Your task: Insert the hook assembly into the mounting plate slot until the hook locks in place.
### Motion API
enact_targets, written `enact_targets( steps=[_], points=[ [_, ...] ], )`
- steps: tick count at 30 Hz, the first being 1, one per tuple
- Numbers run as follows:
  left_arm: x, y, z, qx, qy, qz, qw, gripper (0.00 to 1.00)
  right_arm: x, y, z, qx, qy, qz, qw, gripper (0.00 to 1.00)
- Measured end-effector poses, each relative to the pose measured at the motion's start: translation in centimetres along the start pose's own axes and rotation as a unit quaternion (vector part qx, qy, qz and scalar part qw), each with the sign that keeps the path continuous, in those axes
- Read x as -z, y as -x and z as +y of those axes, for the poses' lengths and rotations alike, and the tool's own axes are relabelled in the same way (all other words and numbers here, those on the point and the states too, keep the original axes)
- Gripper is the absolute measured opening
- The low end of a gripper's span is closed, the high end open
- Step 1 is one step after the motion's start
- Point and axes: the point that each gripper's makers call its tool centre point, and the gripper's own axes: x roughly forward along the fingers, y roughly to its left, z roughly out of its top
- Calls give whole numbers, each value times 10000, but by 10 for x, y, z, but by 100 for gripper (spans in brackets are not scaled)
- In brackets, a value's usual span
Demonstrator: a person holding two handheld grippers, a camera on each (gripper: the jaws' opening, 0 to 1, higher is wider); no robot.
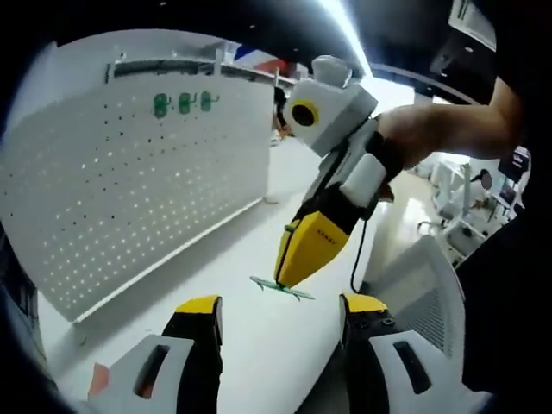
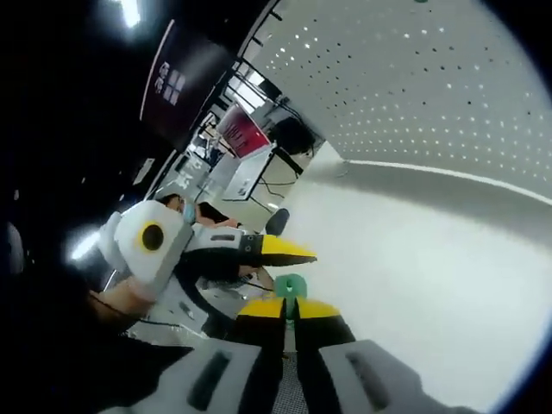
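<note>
Here, the green hook (image 1: 282, 287) hangs pinched in the right gripper (image 1: 293, 274) above the white table (image 1: 250, 345), well short of the pegboard (image 1: 129, 181).

In the left gripper view the right gripper comes down from upper right, its yellow jaws closed on the hook at centre frame; the left gripper (image 1: 280, 315) at the bottom stands wide open, holding nothing; three green hooks (image 1: 183, 103) already sit at the board's upper left. In the right gripper view the hook (image 2: 291, 285) pokes up between the closed tips at lower centre. The piece looks thin, light, stiff plastic, likely slippery; grip it by the flat body, leaving the insertion end free.
</note>
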Motion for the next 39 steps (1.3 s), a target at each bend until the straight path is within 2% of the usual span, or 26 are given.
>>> enact_targets(
  steps=[2, 7, 9, 11, 12, 16, 21, 25, 26, 27, 29, 31, 33, 34, 35, 36, 37, 39],
  points=[
    [-4, 3, 1, -9, 78, -46, 10000, 59, -4, 1, -1, 40, 34, -111, 9999, 1],
    [-15, 6, 4, 22, 572, -399, 9976, 68, -22, 7, -1, 108, 312, -602, 9976, 1],
    [-17, 9, 2, 105, 753, -476, 9960, 72, -30, 10, -2, 169, 387, -816, 9958, 1],
    [-23, 11, 4, 115, 987, -696, 9926, 78, -40, 15, -2, 215, 490, -1065, 9929, 1],
    [-26, 13, 6, 92, 1084, -833, 9906, 81, -47, 18, -3, 285, 599, -1263, 9898, 1],
    [-30, 19, 12, 14, 1301, -918, 9872, 89, -61, 27, -5, 419, 804, -1622, 9826, 1],
    [-41, 26, 27, -366, 1442, -1206, 9815, 100, -88, 45, -14, 856, 1167, -2203, 9646, 1],
    [-41, 28, 32, -475, 1513, -1228, 9797, 100, -101, 55, -26, 1241, 1301, -2444, 9529, 1],
    [-42, 29, 34, -539, 1510, -1243, 9792, 100, -109, 62, -37, 1547, 1304, -2584, 9446, 1],
    [-42, 30, 35, -567, 1495, -1242, 9793, 100, -111, 65, -40, 1612, 1288, -2635, 9423, 1],
    [-43, 32, 37, -630, 1473, -1256, 9791, 100, -123, 76, -52, 1927, 1407, -2799, 9299, 1],
    [-44, 35, 39, -709, 1464, -1285, 9783, 100, -134, 89, -61, 2277, 1627, -2992, 9122, 1],
    [-45, 38, 44, -826, 1519, -1339, 9758, 100, -148, 100, -69, 2465, 1547, -3293, 8983, 1],
    [-45, 39, 47, -893, 1618, -1400, 9727, 99, -151, 103, -73, 2555, 1533, -3313, 8952, 1],
    [-43, 41, 52, -988, 1660, -1415, 9709, 99, -158, 108, -80, 2719, 1489, -3418, 8872, 1],
    [-42, 42, 54, -1040, 1684, -1415, 9700, 99, -164, 111, -82, 2791, 1497, -3507, 8813, 1],
    [-42, 43, 57, -1131, 1676, -1412, 9691, 100, -172, 117, -86, 2923, 1593, -3628, 8703, 1],
    [-42, 44, 58, -1151, 1677, -1417, 9688, 100, -180, 123, -91, 3111, 1687, -3690, 8594, 1]
  ],
)
